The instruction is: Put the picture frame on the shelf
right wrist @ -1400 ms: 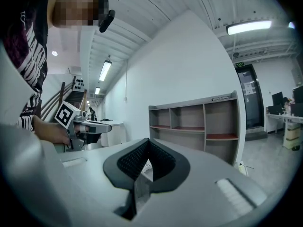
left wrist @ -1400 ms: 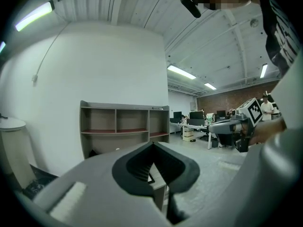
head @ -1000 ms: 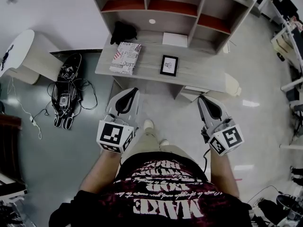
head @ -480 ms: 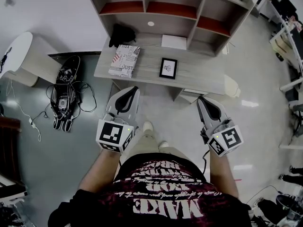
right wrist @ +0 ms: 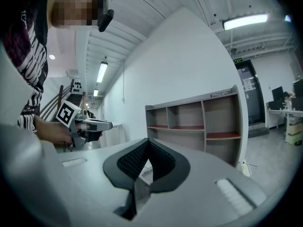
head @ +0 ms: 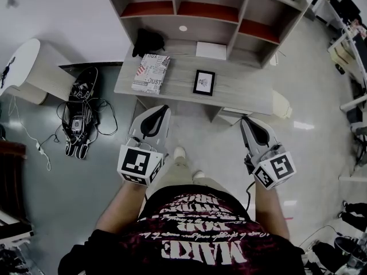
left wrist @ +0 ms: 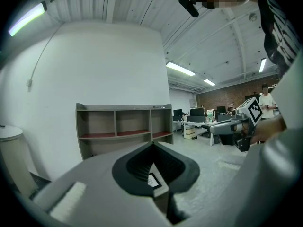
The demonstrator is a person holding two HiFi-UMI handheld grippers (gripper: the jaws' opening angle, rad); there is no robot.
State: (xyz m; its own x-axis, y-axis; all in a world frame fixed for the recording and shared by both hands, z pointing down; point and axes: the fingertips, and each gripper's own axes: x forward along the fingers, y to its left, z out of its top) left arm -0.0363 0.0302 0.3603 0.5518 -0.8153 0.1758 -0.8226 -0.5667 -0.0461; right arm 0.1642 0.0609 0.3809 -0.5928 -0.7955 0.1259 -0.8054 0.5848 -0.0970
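Resting on the desk (head: 246, 93), picture frame (head: 204, 81), below the shelf (head: 243, 9) and near a printed box (head: 151, 71) to its left. Held short of the desk's near edge, well apart from the frame, left gripper (head: 162, 110) and right gripper (head: 245, 121), both with jaws pressed together, pinching nothing.

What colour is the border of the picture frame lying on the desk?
The picture frame has a black border; head view shows it best.
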